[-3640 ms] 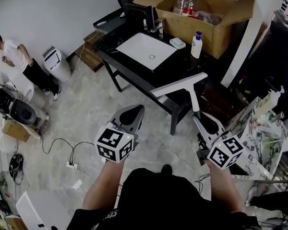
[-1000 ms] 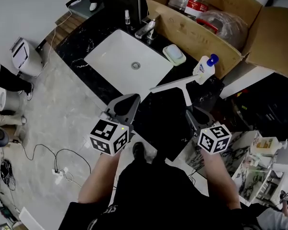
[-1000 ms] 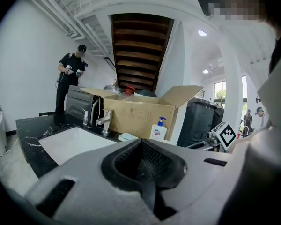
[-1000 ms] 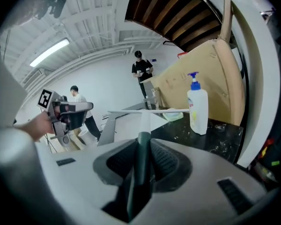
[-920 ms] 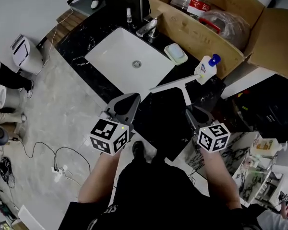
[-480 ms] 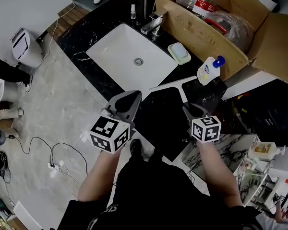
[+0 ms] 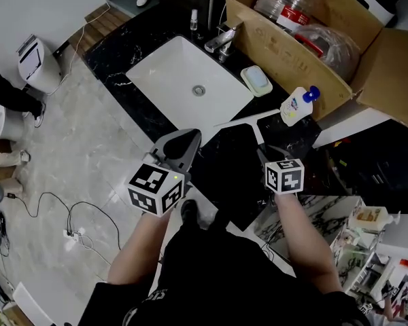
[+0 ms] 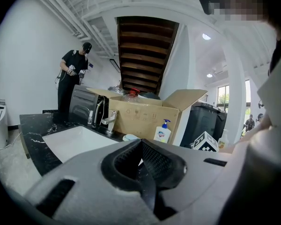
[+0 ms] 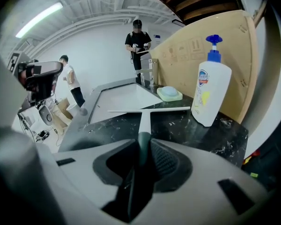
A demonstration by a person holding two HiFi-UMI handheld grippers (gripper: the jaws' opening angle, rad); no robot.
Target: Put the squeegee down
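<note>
- The right gripper (image 7: pixel 265 152) is closed on the handle of the squeegee (image 7: pixel 253 123); in the right gripper view the grey handle is seen clamped between the two jaws (image 9: pixel 143 148), with the squeegee (image 9: pixel 145 114) pointing straight ahead.
- The squeegee's white blade is held across the black counter (image 7: pixel 119 56), just in front of the near right corner of the sink basin (image 7: pixel 190 87). It is seen very low over the stone, but whether it touches cannot be told.
- The left gripper (image 7: pixel 188 136) is held above the counter's front edge, beside the basin. In the left gripper view its jaws (image 8: pixel 141 144) are seen pressed together with nothing between them.
- A pump bottle (image 7: pixel 298 105) with a blue top is found just past the blade's right end, and is seen upright in the right gripper view (image 9: pixel 210 86).
- A pale green soap dish (image 7: pixel 257 80) is set between the basin and the bottle, near a faucet (image 7: pixel 221 41).
- An open cardboard box (image 7: pixel 285 53) is placed along the counter's far side, with plastic bottles inside.
</note>
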